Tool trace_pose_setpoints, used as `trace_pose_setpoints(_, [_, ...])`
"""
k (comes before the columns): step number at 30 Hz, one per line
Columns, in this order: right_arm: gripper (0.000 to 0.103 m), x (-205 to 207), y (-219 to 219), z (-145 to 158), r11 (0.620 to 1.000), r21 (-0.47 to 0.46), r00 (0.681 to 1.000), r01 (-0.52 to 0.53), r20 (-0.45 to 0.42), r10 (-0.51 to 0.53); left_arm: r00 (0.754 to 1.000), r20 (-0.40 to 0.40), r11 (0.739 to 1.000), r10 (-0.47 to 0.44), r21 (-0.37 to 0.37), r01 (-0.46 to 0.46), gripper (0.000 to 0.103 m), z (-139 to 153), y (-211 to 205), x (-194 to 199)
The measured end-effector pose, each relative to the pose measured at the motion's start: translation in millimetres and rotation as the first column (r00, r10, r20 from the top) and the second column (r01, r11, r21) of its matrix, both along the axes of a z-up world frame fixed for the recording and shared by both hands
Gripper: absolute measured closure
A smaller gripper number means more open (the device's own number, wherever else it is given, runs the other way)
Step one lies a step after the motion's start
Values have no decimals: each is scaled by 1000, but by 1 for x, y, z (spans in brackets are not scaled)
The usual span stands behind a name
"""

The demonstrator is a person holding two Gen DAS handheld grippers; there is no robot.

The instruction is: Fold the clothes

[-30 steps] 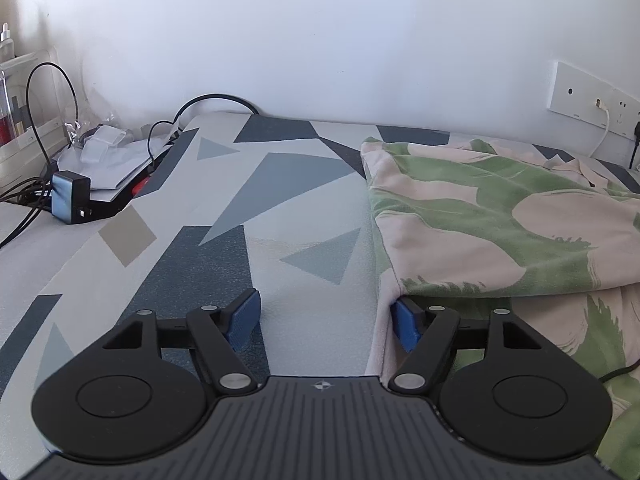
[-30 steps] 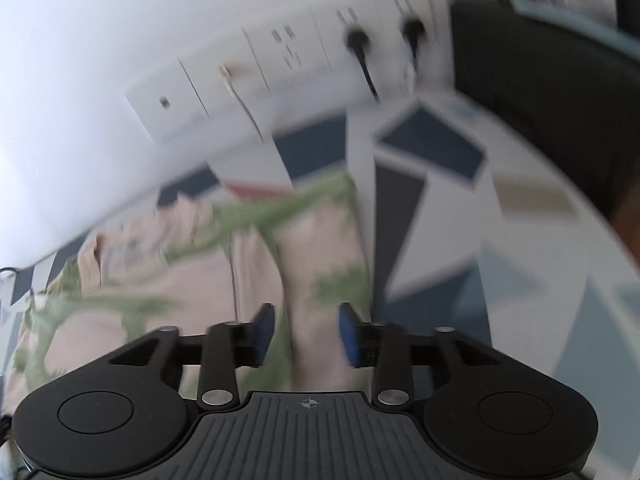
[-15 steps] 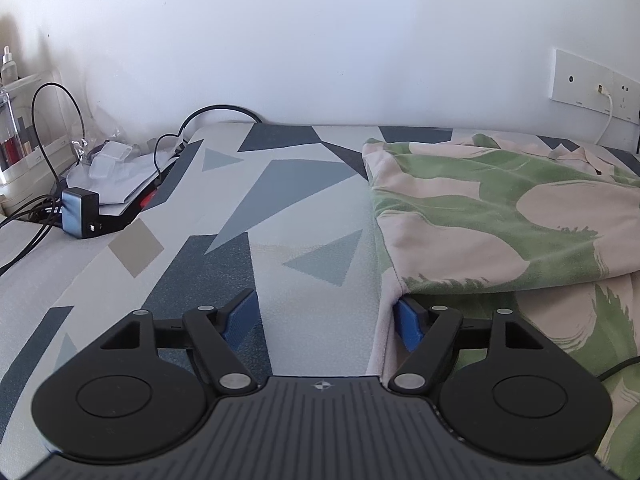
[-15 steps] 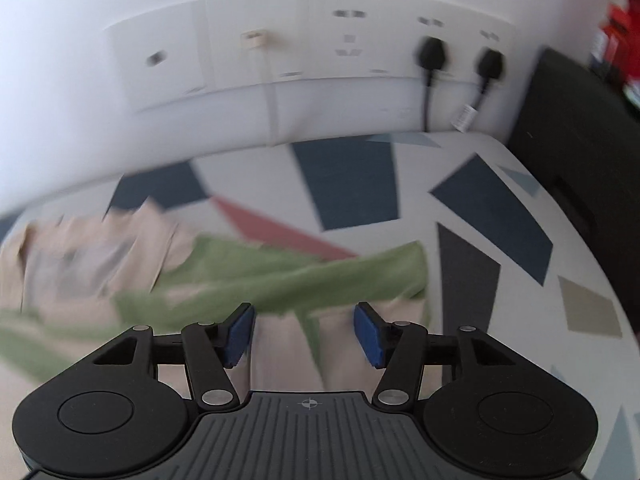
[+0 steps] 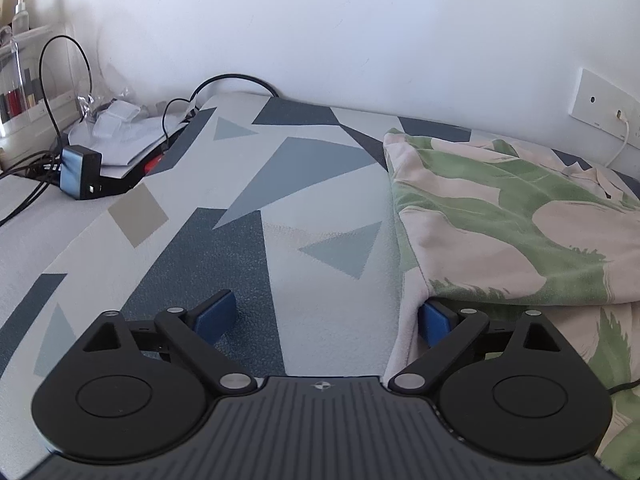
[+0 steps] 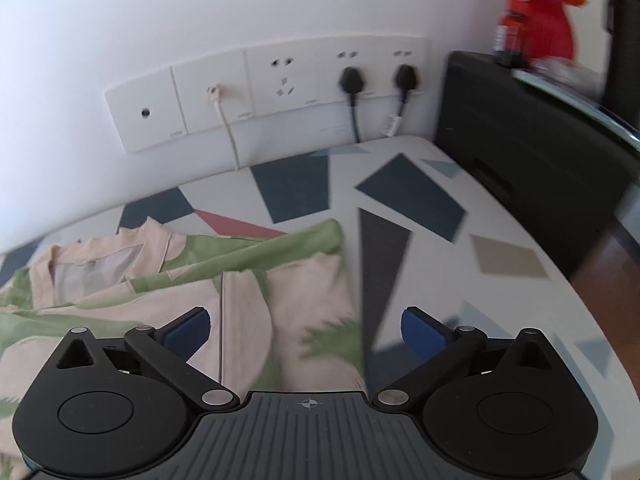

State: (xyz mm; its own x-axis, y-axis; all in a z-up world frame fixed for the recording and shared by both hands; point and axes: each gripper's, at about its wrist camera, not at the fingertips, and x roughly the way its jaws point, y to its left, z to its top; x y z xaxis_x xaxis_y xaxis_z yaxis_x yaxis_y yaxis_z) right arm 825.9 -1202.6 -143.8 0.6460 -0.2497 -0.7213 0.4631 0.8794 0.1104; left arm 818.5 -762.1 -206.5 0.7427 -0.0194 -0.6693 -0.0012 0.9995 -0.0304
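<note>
A cream shirt with green leaf print [image 5: 500, 216] lies folded on the patterned table cover [image 5: 304, 184]. My left gripper [image 5: 324, 318] hovers low at the shirt's left edge, its jaws opening. Its right pad [image 5: 434, 320] sits tucked under the overhanging fold, and the left pad is over bare cover. In the right wrist view the shirt [image 6: 256, 280] shows its collar at the far left. My right gripper [image 6: 306, 331] is above the shirt's right edge with its jaws opening wide. Cloth lies below them, and neither pad presses on it.
A row of wall sockets [image 6: 280, 88] with two black plugs runs behind the table. A black cabinet [image 6: 520, 152] stands at the right. At the far left lie a charger block [image 5: 80, 172], cables and papers [image 5: 120, 132], beside a shelf with bottles [image 5: 20, 80].
My right gripper's jaws spread from narrow to wide, and its view swung and steadied over the shirt's right edge. The left jaws widened a little and the left hand stayed put.
</note>
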Motion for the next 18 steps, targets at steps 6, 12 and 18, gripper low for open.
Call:
trace_pose_setpoints(6, [1, -57, 14, 28, 999, 45, 997, 22, 79, -26, 999, -49, 1000, -23, 14, 24, 8, 8, -4, 4])
trace_pose_setpoints(12, [1, -114, 27, 36, 992, 103, 987, 72, 137, -86, 998, -57, 999, -17, -30, 15, 8, 30, -4, 2])
trace_pose_setpoints(18, [1, -162, 30, 31, 982, 131, 974, 137, 160, -157, 999, -13, 999, -35, -40, 34, 8, 58, -9, -15])
